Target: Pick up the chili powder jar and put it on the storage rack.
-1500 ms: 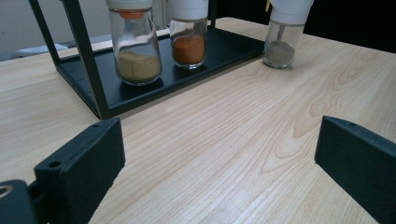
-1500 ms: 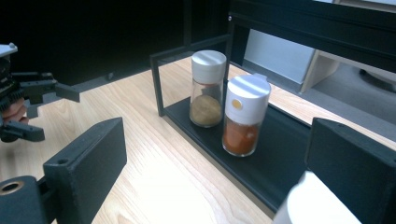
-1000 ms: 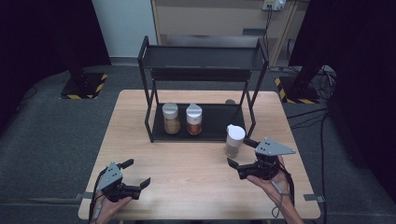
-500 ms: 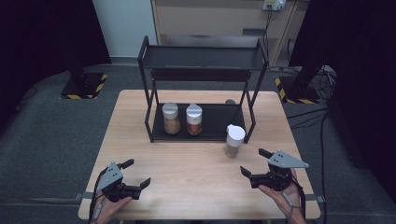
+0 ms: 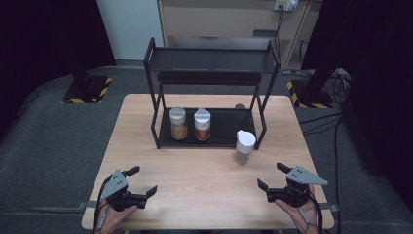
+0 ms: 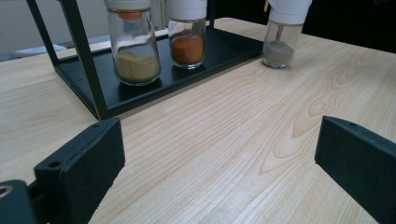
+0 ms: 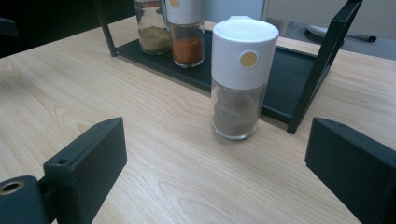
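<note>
A black two-tier rack stands at the back of the wooden table. On its lower shelf stand two white-capped jars, one with tan powder and one with orange powder. A third jar with grey-brown powder stands upright on the table, just in front of the rack's right leg. My left gripper is open near the front left edge. My right gripper is open at the front right, apart from the third jar.
The rack's top shelf carries nothing. A small dark object lies on the table behind the rack. Cables run over the grey floor to the right of the table.
My right gripper has drawn back from the grey-brown jar toward the front right edge of the table. The jar stays standing where it was. My left gripper has not moved.
</note>
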A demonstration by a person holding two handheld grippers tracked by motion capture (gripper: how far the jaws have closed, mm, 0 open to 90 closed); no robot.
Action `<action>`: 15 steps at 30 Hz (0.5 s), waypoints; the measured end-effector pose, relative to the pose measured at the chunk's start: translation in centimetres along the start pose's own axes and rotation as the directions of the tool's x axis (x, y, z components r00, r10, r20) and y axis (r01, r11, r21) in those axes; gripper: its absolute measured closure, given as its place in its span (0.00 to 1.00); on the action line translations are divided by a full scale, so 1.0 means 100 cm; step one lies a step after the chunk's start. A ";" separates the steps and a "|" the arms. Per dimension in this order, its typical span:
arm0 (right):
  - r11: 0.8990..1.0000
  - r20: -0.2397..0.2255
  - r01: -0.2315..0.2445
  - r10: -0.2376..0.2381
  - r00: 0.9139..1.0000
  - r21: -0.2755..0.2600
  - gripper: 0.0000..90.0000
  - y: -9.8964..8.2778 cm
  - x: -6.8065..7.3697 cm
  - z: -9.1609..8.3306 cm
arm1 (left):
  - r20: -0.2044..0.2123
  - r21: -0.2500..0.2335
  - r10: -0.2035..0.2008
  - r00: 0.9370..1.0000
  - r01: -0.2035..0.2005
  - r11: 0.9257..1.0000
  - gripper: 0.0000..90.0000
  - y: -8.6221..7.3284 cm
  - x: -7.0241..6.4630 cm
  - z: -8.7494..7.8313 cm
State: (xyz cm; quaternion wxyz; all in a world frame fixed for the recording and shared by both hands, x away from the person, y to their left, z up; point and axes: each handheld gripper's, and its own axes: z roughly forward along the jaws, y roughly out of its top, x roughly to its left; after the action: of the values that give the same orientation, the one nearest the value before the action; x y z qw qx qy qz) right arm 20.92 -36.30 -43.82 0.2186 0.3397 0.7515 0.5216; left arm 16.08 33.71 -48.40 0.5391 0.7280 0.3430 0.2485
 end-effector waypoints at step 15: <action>1.000 0.024 0.003 -0.002 1.000 -0.019 0.07 -0.015 -0.002 -0.002 | 0.001 -0.013 0.012 1.000 -0.012 1.000 0.01 0.000 -0.001 -0.001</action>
State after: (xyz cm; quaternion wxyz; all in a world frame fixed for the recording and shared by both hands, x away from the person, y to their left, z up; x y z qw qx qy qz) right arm 20.49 -36.91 -45.17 0.2315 0.3428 0.7442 0.5244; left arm 15.92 33.73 -48.40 0.5425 0.7267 0.3368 0.2532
